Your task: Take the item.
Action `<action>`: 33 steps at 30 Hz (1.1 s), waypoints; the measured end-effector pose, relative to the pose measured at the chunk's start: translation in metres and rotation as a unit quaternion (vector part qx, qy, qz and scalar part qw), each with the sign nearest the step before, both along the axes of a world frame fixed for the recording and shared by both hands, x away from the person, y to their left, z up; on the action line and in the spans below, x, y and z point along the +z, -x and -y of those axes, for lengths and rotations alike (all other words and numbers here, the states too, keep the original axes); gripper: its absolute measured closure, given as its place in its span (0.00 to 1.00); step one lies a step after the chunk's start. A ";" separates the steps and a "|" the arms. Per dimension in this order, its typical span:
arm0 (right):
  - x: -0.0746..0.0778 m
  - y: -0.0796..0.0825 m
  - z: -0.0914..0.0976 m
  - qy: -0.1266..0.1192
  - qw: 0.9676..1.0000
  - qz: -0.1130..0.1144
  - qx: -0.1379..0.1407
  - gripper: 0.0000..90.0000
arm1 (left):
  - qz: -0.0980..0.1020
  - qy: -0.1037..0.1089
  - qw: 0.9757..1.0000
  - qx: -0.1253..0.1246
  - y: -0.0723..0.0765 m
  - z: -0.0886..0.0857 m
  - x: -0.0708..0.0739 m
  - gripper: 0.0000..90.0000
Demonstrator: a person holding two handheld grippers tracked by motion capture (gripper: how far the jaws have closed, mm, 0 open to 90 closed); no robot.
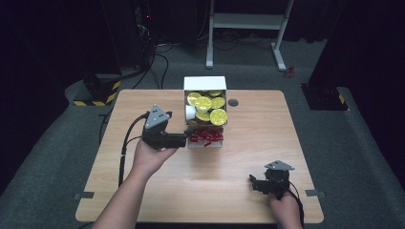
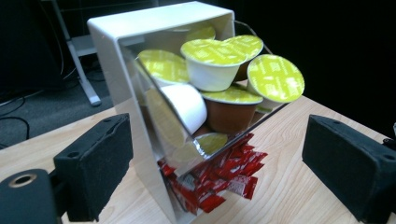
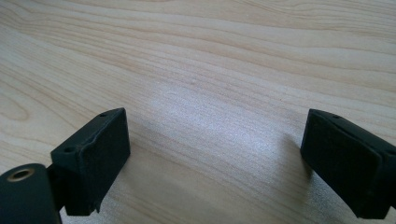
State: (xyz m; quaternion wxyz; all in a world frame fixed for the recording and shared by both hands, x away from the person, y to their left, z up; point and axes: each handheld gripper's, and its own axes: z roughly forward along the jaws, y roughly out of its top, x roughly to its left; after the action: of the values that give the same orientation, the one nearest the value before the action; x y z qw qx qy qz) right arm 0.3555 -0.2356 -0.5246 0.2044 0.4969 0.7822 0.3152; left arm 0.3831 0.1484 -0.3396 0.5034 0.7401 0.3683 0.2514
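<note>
The white dispenser box (image 2: 116, 93) stood at the table's (image 1: 157, 191) far edge, holding yellow-lidded capsules (image 2: 275, 77) — lid print unreadable — above red sachets (image 2: 219, 179). The left gripper (image 2: 210, 154) gaped just before it. The right gripper (image 1: 260, 185) — jaws apart — rested well nearer the person.
</note>
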 end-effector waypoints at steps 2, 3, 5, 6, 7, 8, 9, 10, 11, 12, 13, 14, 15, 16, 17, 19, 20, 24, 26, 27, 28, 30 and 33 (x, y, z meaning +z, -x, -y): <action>0.000 0.000 0.000 0.000 1.000 0.000 0.000 0.09 | 0.000 -0.001 1.000 -0.001 -0.001 0.002 0.001 0.10; 0.000 0.000 0.000 0.000 1.000 0.000 0.000 0.09 | -0.001 0.000 1.000 -0.002 -0.002 0.003 0.001 0.10; 0.000 0.000 0.000 0.000 1.000 0.000 0.000 0.09 | 0.000 -0.001 1.000 -0.004 -0.005 0.006 0.002 0.10; 0.000 0.000 0.000 0.000 1.000 0.000 0.000 0.09 | 0.001 0.000 1.000 -0.004 -0.006 0.008 0.002 0.10; 0.000 0.000 0.000 0.000 1.000 -0.001 0.000 0.09 | 0.001 -0.002 1.000 -0.004 -0.007 0.009 0.003 0.10; 0.000 0.000 0.000 0.000 1.000 0.000 0.000 0.09 | 0.001 -0.004 1.000 -0.004 -0.008 0.010 0.003 0.10; 0.000 0.000 0.000 0.000 1.000 0.000 0.000 0.09 | 0.002 -0.006 1.000 -0.006 -0.010 0.013 0.004 0.10; 0.000 0.000 0.000 0.000 1.000 0.000 0.000 0.09 | 0.002 -0.006 1.000 -0.006 -0.010 0.013 0.004 0.10; 0.000 0.000 0.000 0.000 1.000 -0.001 0.000 0.09 | 0.003 -0.008 1.000 -0.008 -0.011 0.015 0.004 0.10; 0.000 0.000 0.000 0.000 1.000 -0.001 0.000 0.09 | 0.003 -0.008 1.000 -0.008 -0.013 0.016 0.005 0.10; 0.000 0.000 0.000 0.000 1.000 0.000 0.000 0.09 | 0.004 -0.007 1.000 -0.008 -0.014 0.017 0.005 0.10; 0.000 0.000 0.000 0.000 1.000 -0.001 0.000 0.09 | 0.004 -0.006 1.000 -0.008 -0.015 0.018 0.006 0.10; 0.000 0.000 0.000 0.000 1.000 -0.001 0.000 0.09 | 0.004 -0.006 1.000 -0.008 -0.015 0.018 0.006 0.10; 0.000 0.000 0.000 0.000 1.000 -0.001 0.000 0.09 | 0.005 -0.004 1.000 -0.011 -0.018 0.020 0.006 0.10; 0.000 0.000 0.000 0.000 1.000 -0.001 0.000 0.09 | 0.005 -0.004 1.000 -0.011 -0.018 0.020 0.006 0.10; 0.000 0.000 0.000 0.000 1.000 0.000 0.000 0.09 | 0.005 -0.004 1.000 -0.012 -0.021 0.023 0.007 0.10; 0.000 0.000 0.000 0.000 1.000 0.000 0.000 0.09 | 0.005 -0.005 1.000 -0.012 -0.023 0.025 0.007 0.10; 0.000 0.000 0.000 0.000 1.000 0.000 0.000 0.09 | 0.007 -0.005 1.000 -0.015 -0.026 0.028 0.008 0.10; 0.000 0.000 0.000 0.000 1.000 0.000 0.000 0.09 | 0.004 -0.005 1.000 -0.013 -0.029 0.030 0.008 0.11; 0.000 0.000 0.000 0.000 1.000 0.000 0.000 0.09 | 0.003 -0.005 1.000 -0.014 -0.031 0.031 0.007 0.11; 0.000 0.000 0.000 0.000 1.000 0.000 0.000 0.09 | 0.002 -0.004 1.000 -0.014 -0.034 0.033 0.007 0.11; 0.000 0.000 0.000 0.000 1.000 0.000 0.000 0.09 | 0.001 -0.006 1.000 -0.013 -0.036 0.035 0.007 0.11; 0.000 0.000 0.000 0.000 1.000 -0.001 0.000 0.09 | 0.002 -0.001 1.000 -0.014 -0.041 0.038 0.007 0.12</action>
State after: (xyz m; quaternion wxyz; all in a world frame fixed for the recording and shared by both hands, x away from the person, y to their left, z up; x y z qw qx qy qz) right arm 0.3555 -0.2355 -0.5246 0.2039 0.4973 0.7822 0.3151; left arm 0.4237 0.1108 -0.3327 0.5072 0.7448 0.3568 0.2463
